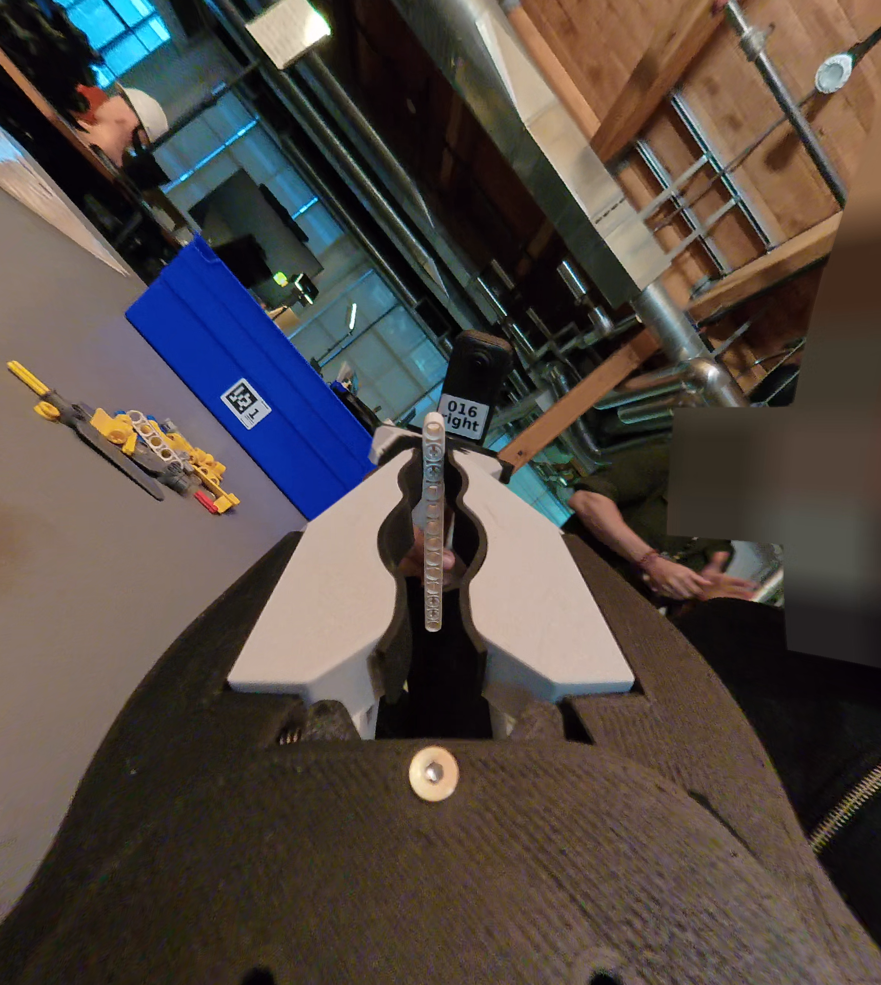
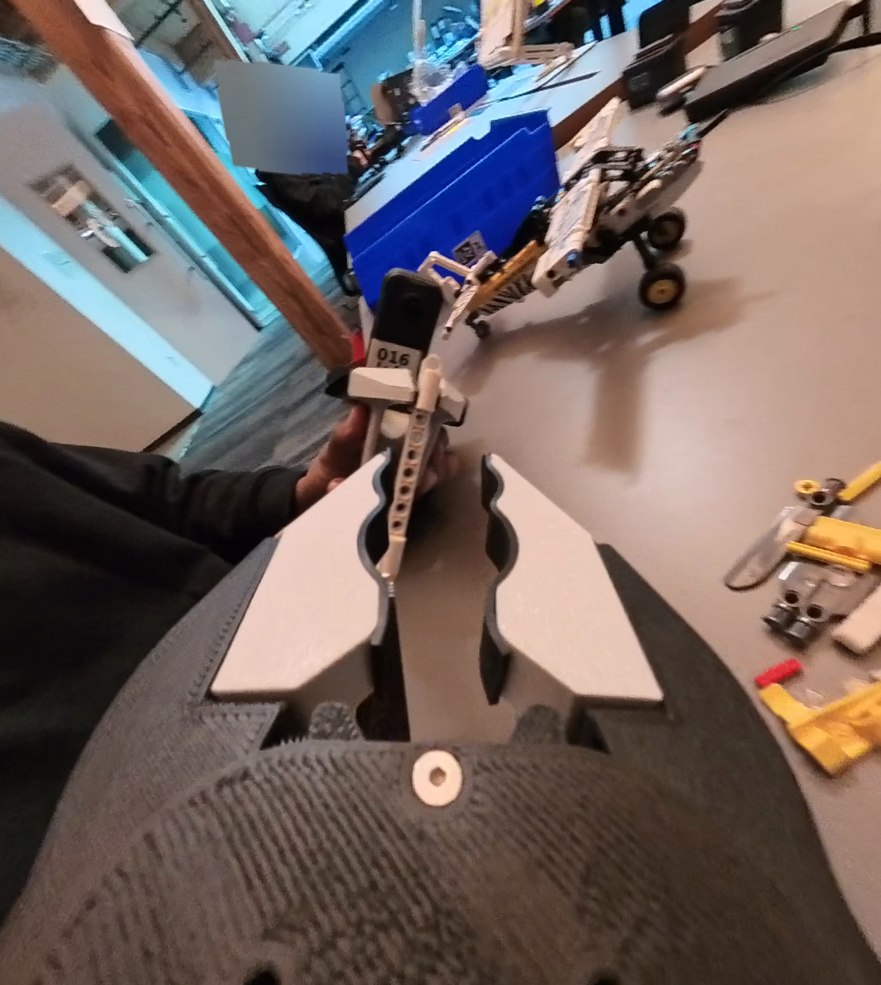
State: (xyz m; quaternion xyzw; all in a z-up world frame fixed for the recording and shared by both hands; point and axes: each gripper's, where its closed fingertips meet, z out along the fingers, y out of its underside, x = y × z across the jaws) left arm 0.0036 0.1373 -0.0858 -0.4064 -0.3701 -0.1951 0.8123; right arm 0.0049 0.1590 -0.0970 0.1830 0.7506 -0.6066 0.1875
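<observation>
White holed beam [image 1: 434, 525] is pinched in the closed left gripper [image 1: 434, 453]; the right gripper [image 2: 435, 463] gapes open, gripping nothing, its left finger beside the beam

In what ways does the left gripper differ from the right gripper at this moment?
The left gripper has its fingers closed on a light grey holed beam; the right gripper has its fingers well apart and grips nothing. The beam runs between the left gripper's pads, but only passes beside one finger of the right gripper. Both have pale fingers with wavy dark pads.
</observation>
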